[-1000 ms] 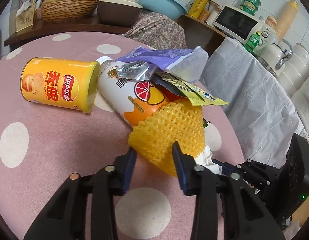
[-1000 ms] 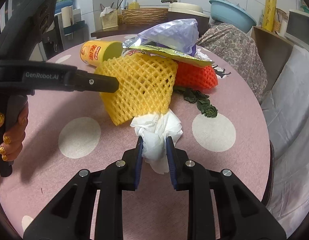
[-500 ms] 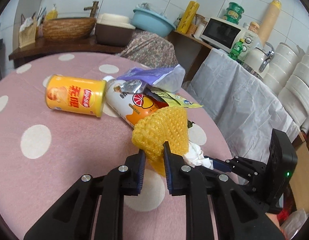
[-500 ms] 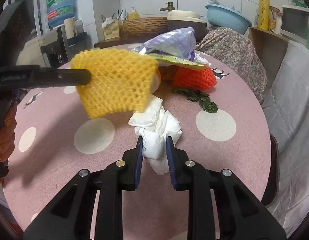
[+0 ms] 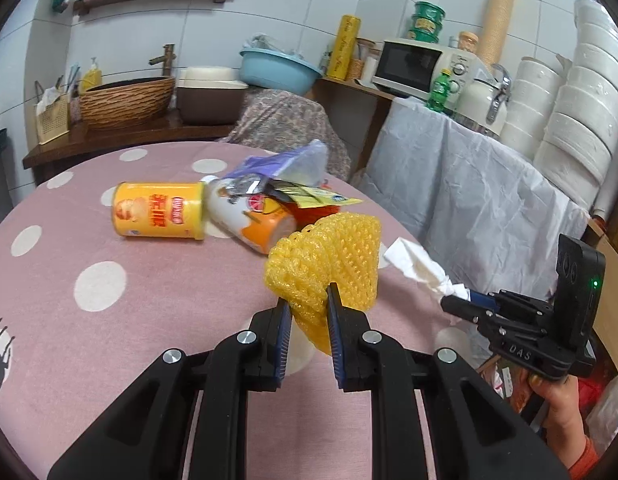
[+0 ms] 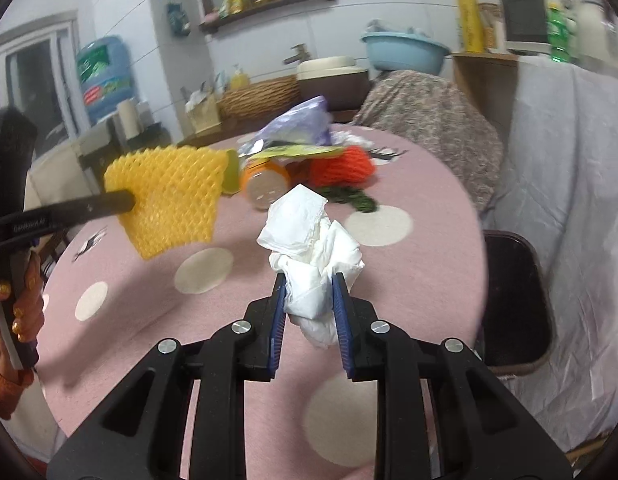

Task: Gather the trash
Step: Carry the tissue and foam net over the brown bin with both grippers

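Observation:
My left gripper (image 5: 307, 304) is shut on a yellow foam fruit net (image 5: 329, 258) and holds it above the pink dotted table (image 5: 109, 340). The net also shows in the right wrist view (image 6: 173, 196). My right gripper (image 6: 309, 292) is shut on a crumpled white tissue (image 6: 313, 248), lifted off the table; the tissue also shows in the left wrist view (image 5: 417, 268). On the table lie a yellow chips can (image 5: 157, 210), a white and orange cup (image 5: 249, 220), a purple bag (image 5: 285, 162), a yellow wrapper (image 5: 317, 198), an orange foam net (image 6: 341, 164) and green scraps (image 6: 353, 198).
A white-draped counter (image 5: 469, 184) stands right of the table, with a microwave (image 5: 413, 66) and stacked white rolls (image 5: 569, 120). A dark chair seat (image 6: 513, 296) sits by the table's right edge. A wooden shelf with a woven basket (image 5: 125, 100) is behind.
Both grippers have risen and pulled back from the pile. The yellow net and the white tissue have come up off the table with them.

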The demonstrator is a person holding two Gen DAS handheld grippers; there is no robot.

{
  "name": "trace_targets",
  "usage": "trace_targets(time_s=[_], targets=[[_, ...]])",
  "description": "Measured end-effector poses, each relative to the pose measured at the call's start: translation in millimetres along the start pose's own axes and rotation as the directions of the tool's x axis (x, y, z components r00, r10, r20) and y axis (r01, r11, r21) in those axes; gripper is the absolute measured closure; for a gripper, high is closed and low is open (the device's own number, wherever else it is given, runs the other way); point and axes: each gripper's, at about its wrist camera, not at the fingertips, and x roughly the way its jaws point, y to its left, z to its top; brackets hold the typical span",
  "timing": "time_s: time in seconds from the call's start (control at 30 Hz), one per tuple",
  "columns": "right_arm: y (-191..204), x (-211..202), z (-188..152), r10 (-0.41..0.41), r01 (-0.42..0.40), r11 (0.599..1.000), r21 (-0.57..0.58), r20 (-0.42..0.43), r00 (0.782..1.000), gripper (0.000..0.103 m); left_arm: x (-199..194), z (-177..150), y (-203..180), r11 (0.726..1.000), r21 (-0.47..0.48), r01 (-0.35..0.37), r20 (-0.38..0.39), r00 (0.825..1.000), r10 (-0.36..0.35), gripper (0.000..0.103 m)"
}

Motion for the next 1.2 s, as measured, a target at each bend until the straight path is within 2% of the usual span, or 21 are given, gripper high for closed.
trace_targets(time_s=[0.1, 0.23, 0.37, 0.5, 0.7, 0.9, 1.2], targets=[[-32, -18, -2, -0.055, 0.053, 0.996, 0.075, 0.037, 0.998, 0.079, 9, 4, -17, 0.999, 0.016, 0.052, -0.011, 0.999, -0.052, 0.085], [-76, -32, -9, -0.147, 0.138, 0.979, 0.152, 0.046, 0.988, 0.079, 28, 16, -45, 0.992, 0.065, 0.111, -0.032, 0.993, -0.109, 0.085], [-121, -29, -21, -0.221, 0.215, 0.955, 0.204, 0.006, 0.975, 0.079, 44, 27, -71, 0.981, 0.115, 0.158, -0.058, 0.987, -0.152, 0.085], [-156, -4, -30, -0.251, 0.256, 0.938, 0.232, -0.054, 0.967, 0.079, 64, 35, -95, 0.97, 0.152, 0.191, -0.09, 0.98, -0.178, 0.085], [-191, 51, -39, -0.238, 0.267, 0.929, 0.256, -0.138, 0.961, 0.079, 96, 44, -122, 0.958, 0.146, 0.248, -0.16, 0.961, -0.224, 0.085], [-220, 111, -50, -0.205, 0.264, 0.915, 0.304, -0.212, 0.955, 0.079, 127, 51, -147, 0.954, 0.161, 0.252, -0.199, 0.955, -0.219, 0.085], [-242, 171, -66, -0.193, 0.287, 0.91, 0.3, -0.307, 0.932, 0.079, 160, 52, -171, 0.95, 0.186, 0.251, -0.247, 0.948, -0.202, 0.085]])
